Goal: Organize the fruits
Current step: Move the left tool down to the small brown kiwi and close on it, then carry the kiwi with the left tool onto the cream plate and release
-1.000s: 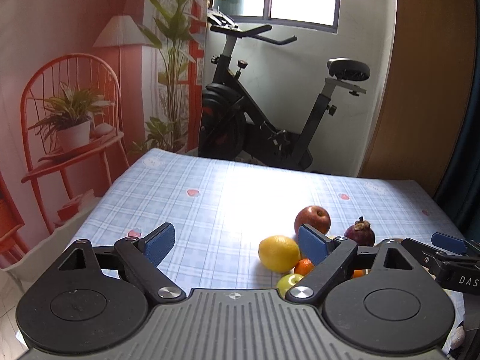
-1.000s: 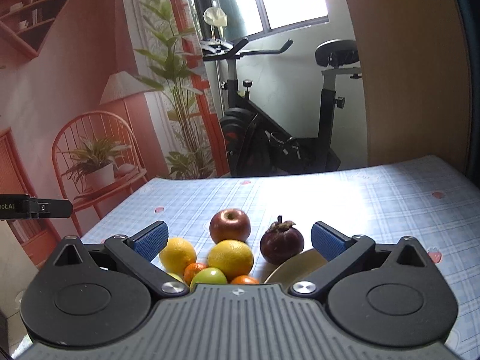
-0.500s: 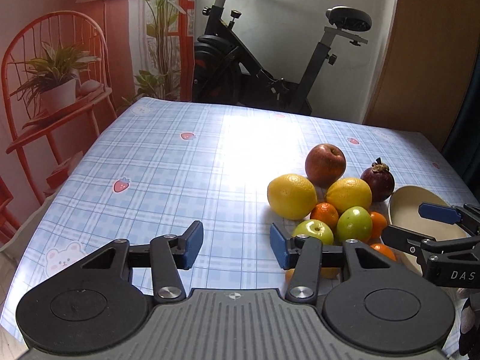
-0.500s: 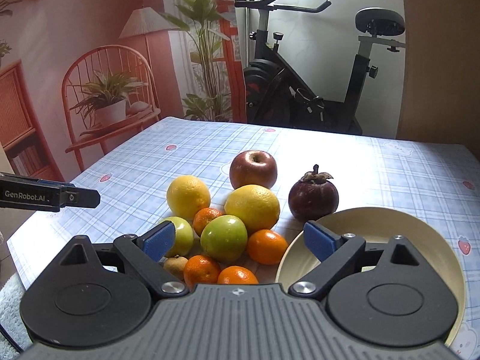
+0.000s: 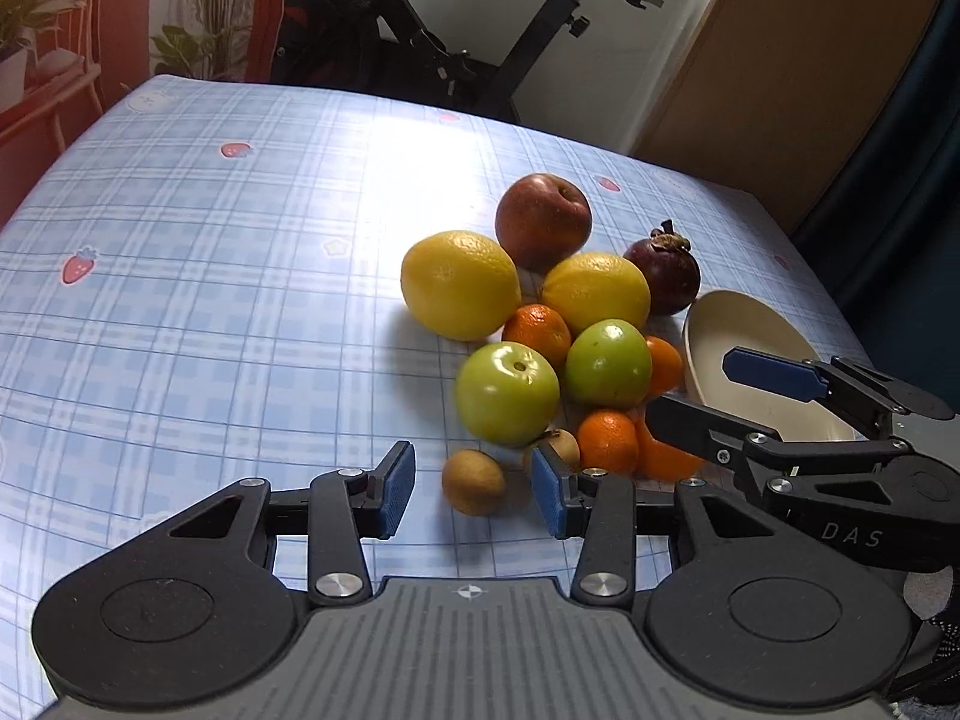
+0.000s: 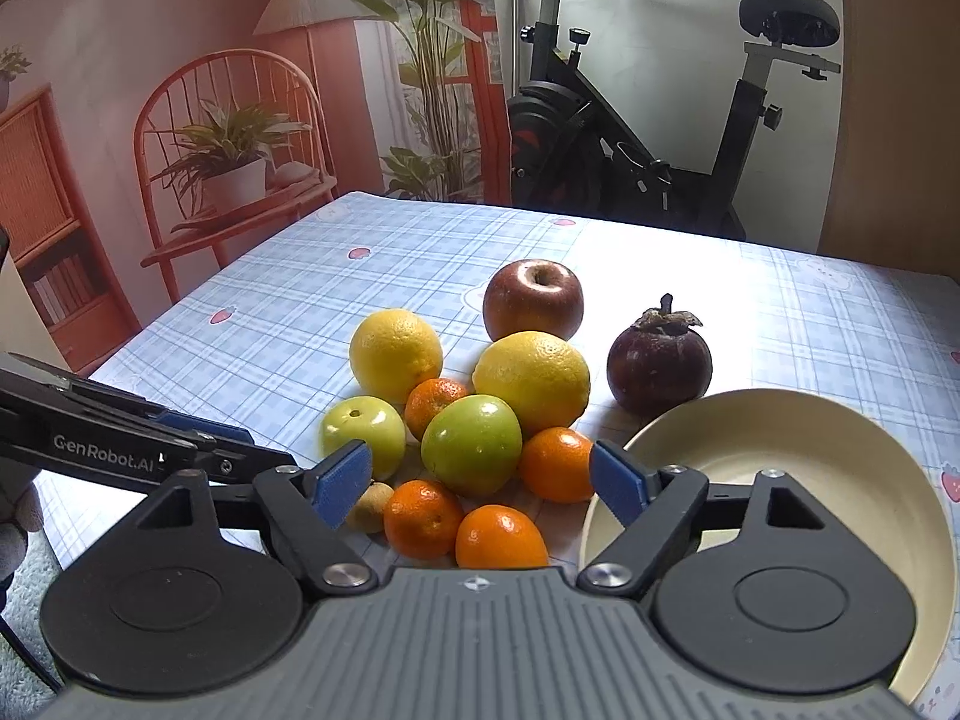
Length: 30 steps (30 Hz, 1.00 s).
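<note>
A pile of fruit lies on the blue checked tablecloth (image 5: 210, 300): a red apple (image 5: 543, 222), two yellow citrus (image 5: 459, 284), two green apples (image 5: 507, 393), several small oranges (image 5: 607, 440), a dark mangosteen (image 5: 663, 276) and small brown fruits (image 5: 473, 482). A cream plate (image 6: 798, 468) sits right of the pile. My left gripper (image 5: 473, 495) is open, its pads on either side of a small brown fruit. My right gripper (image 6: 480, 483) is open above the near oranges (image 6: 423, 518), beside the plate.
An exercise bike (image 6: 630, 138) stands beyond the table's far edge. A red chair with a potted plant (image 6: 234, 168) is at the far left. A brown wooden panel (image 5: 810, 72) is at the right.
Both grippers have tilted down and moved closer to the fruit pile. My left gripper's jaws have narrowed and now straddle a small brown fruit.
</note>
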Tool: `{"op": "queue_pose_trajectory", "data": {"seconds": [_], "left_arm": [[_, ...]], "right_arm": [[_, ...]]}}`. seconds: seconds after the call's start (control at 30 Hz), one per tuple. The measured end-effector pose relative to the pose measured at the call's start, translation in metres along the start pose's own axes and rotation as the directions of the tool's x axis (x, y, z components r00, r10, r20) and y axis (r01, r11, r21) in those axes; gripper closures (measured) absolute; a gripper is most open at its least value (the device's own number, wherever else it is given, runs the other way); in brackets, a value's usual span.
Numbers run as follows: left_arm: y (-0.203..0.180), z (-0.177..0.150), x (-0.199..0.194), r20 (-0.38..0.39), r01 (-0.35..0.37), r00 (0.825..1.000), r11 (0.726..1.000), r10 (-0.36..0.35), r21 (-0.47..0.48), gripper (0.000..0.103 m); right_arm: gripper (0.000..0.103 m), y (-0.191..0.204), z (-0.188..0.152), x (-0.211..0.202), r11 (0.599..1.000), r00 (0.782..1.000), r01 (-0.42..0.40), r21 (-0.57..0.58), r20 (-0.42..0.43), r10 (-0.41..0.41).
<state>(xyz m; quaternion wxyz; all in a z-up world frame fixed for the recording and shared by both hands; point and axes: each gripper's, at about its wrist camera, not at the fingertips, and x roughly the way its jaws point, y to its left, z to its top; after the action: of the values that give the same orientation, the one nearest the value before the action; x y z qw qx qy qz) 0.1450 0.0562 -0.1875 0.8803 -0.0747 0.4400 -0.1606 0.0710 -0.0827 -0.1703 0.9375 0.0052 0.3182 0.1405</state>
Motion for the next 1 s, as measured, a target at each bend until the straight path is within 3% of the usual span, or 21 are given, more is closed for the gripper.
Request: {"op": "queue_pose_trajectory", "data": {"seconds": [0.13, 0.2, 0.23, 0.47, 0.63, 0.77, 1.0], "left_arm": [[-0.003, -0.003, 0.012, -0.054, 0.003, 0.999, 1.0, -0.003, 0.008, 0.058], [-0.005, -0.005, 0.016, -0.061, -0.005, 0.998, 1.0, 0.006, 0.008, 0.066], [-0.004, -0.006, 0.017, -0.065, -0.013, 0.998, 1.0, 0.013, 0.006, 0.076], [0.018, -0.004, 0.002, -0.054, -0.071, 0.996, 0.997, 0.07, -0.018, 0.076], [0.041, 0.002, -0.019, -0.004, -0.1, 0.995, 0.992, 0.1, -0.08, 0.076], [0.049, 0.004, -0.034, 0.033, -0.086, 0.995, 0.991, 0.09, -0.101, 0.076], [0.049, 0.003, -0.039, 0.078, -0.062, 0.994, 0.992, 0.071, -0.108, 0.076]], "right_arm": [[0.029, 0.0, -0.001, 0.0, 1.0, 1.0, -0.012, -0.008, -0.005, 0.012], [0.03, 0.001, -0.001, 0.0, 1.0, 1.0, -0.019, -0.01, -0.005, 0.019], [0.03, 0.001, -0.001, 0.0, 1.0, 1.0, -0.023, -0.009, -0.006, 0.023], [0.039, 0.003, 0.0, 0.004, 0.998, 0.997, -0.067, -0.018, -0.033, 0.067], [0.047, 0.017, 0.004, 0.011, 0.992, 0.993, -0.106, -0.067, -0.065, 0.102], [0.056, 0.037, 0.008, 0.023, 0.974, 0.983, -0.149, -0.172, -0.13, 0.128], [0.069, 0.063, 0.014, 0.052, 0.9, 0.959, -0.188, -0.393, -0.27, 0.082]]}}
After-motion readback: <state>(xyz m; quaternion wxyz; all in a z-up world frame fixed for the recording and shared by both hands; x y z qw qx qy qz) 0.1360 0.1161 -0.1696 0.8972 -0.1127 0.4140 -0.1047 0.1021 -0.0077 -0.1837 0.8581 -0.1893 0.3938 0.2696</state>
